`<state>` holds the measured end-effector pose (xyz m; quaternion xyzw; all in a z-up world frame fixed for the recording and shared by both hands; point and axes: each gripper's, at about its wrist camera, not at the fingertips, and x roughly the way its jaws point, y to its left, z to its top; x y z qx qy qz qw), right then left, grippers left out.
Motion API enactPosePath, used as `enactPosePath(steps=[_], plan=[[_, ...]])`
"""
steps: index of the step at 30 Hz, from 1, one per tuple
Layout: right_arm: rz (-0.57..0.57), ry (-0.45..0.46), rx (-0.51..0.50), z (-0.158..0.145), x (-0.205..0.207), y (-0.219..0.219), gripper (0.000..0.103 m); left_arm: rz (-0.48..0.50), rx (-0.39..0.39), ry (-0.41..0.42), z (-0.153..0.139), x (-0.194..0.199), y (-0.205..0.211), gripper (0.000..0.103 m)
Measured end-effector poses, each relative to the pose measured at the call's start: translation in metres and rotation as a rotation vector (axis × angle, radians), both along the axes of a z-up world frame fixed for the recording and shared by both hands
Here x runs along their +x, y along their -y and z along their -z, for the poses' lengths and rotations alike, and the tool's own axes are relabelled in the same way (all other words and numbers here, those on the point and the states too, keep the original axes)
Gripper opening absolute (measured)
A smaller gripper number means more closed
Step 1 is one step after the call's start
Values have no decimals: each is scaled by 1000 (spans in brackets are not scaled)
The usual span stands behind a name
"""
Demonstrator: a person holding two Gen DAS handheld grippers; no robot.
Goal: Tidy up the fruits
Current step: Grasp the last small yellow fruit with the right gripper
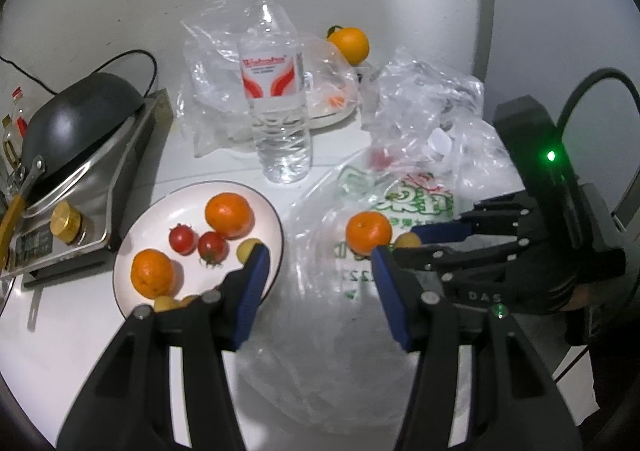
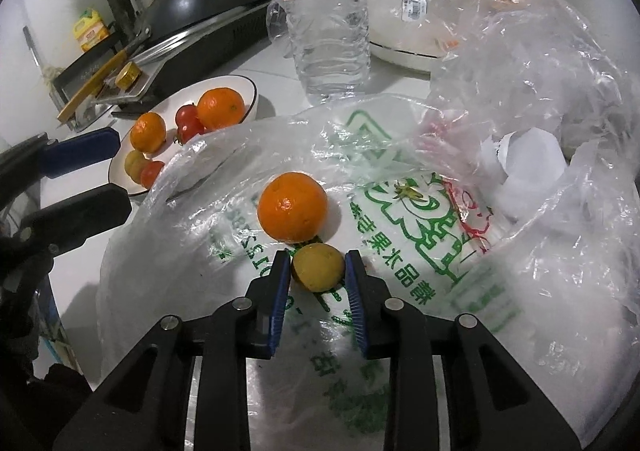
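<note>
Fingers of right gripper (image 2: 317, 267) sit narrowly apart, one pad each side of the small yellow fruit (image 2: 318, 266); pads look touching or nearly so, can't confirm a firm squeeze. Left gripper (image 1: 318, 271) is spread wide, nothing in it, hovering between the plate (image 1: 272, 211) and the printed plastic bag (image 2: 400, 271).

Bag: limp, slick film, will slide underfoot. Plate: stiff, already carries oranges, tomatoes, small yellow fruits. Orange (image 2: 292, 207) lies on the bag, touching the yellow fruit's far side, light, firm rind. Yellow fruit: light, round, probably smooth-skinned and soft; grip across its widest middle, gently, or it may squirt out.
</note>
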<state>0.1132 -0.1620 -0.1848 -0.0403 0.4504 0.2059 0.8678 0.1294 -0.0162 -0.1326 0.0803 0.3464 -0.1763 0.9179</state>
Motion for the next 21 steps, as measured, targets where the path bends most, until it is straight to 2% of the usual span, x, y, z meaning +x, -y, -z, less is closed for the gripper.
enactPosePath(steps=[13,21], plan=[[35,68,47,-21,-13,38,29,36,46,-17,4,5,33,54],[32,86,63,-28,-13,54,29,32,71,-26,12,24,59,54]])
